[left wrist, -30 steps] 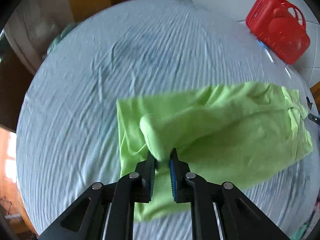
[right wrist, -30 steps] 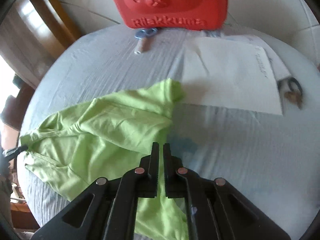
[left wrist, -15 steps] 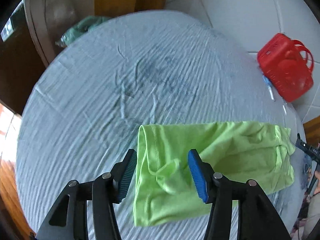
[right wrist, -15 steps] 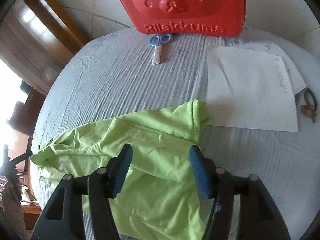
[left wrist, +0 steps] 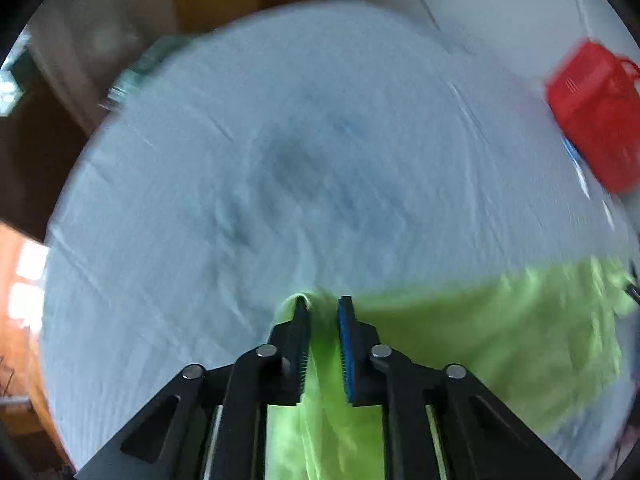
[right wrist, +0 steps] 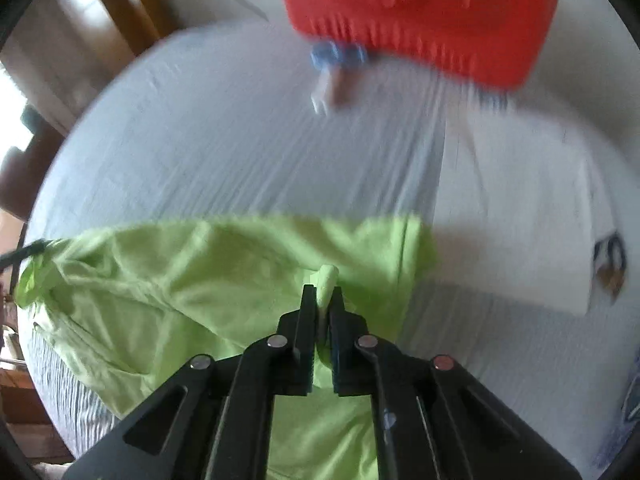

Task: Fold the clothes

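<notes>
A lime green garment (left wrist: 500,332) lies on a round table covered with a pale blue cloth (left wrist: 280,160). In the left wrist view my left gripper (left wrist: 322,308) is shut on the garment's near left corner, with fabric bunched between the blue pads. In the right wrist view the garment (right wrist: 200,280) spreads to the left, and my right gripper (right wrist: 323,294) is shut on a fold of it near its right edge; a nub of fabric sticks out between the fingertips. Both views are motion blurred.
A red plastic basket (right wrist: 420,12) stands at the table's far side, also in the left wrist view (left wrist: 596,112). Blue-handled scissors (right wrist: 336,68) lie before it. White paper sheets (right wrist: 520,216) and a key ring (right wrist: 610,264) lie at right. Wooden furniture surrounds the table.
Both grippers were shut a second ago, opened half a second ago above the garment, and have now closed again on new spots of the fabric. Both cameras are moving.
</notes>
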Tool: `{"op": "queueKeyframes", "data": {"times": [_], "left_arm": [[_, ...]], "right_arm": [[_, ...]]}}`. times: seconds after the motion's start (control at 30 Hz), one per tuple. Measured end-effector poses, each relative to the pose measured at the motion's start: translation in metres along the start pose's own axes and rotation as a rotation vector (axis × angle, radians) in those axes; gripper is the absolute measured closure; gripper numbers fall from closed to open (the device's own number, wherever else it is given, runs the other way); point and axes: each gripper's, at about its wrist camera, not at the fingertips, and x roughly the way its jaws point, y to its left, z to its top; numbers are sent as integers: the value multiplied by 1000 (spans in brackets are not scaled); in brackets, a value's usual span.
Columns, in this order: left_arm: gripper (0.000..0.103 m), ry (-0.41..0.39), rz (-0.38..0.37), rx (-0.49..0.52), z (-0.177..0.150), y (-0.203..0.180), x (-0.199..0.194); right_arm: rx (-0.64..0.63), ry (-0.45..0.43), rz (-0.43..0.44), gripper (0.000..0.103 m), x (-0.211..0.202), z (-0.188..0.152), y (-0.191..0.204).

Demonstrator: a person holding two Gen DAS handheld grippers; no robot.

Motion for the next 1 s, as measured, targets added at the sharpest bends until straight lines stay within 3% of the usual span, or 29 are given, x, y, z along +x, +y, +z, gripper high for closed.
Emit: {"op": "queueKeyframes", "data": {"times": [0.13,0.2,0.27,0.33,0.4,0.57,0.63,0.67,0.73,0.77,0.8,1.0], "left_arm": [[91,-46,65,-31,15,20,-6],[90,-57,62,-43,15,30,-11],[90,-47,12,-69,12,37,-17],[90,-46,-33,-84,7,38,-26],[85,-43,-72,-66,-3,28,-36],[56,-17,-126,-9,-35,2,-46],[53,2,-135,-11,-46,-2,-41],[52,16,-139,-16,-52,-3,-38],[52,46,-139,-17,-63,-7,-31],[52,58,-134,-11,-68,-10,-26],[52,67,-130,-4,-70,-11,-22],[52,56,-47,45,-75,-23,-10]], "right_arm": [[-150,-168,145,97,-54,-31,10],[-214,-119,182,97,-62,-59,12],[-225,-14,160,97,-54,-88,9],[-202,72,97,97,-43,-114,-1],[-127,78,86,96,-43,-126,-16],[27,-19,137,96,-58,-107,-28],[54,-38,170,91,-57,-91,-22],[64,-40,187,82,-55,-84,-18],[87,-30,212,53,-43,-68,-11],[98,-24,223,32,-36,-60,-8],[107,-16,227,24,-29,-53,-5],[104,44,187,20,16,-27,13]]}}
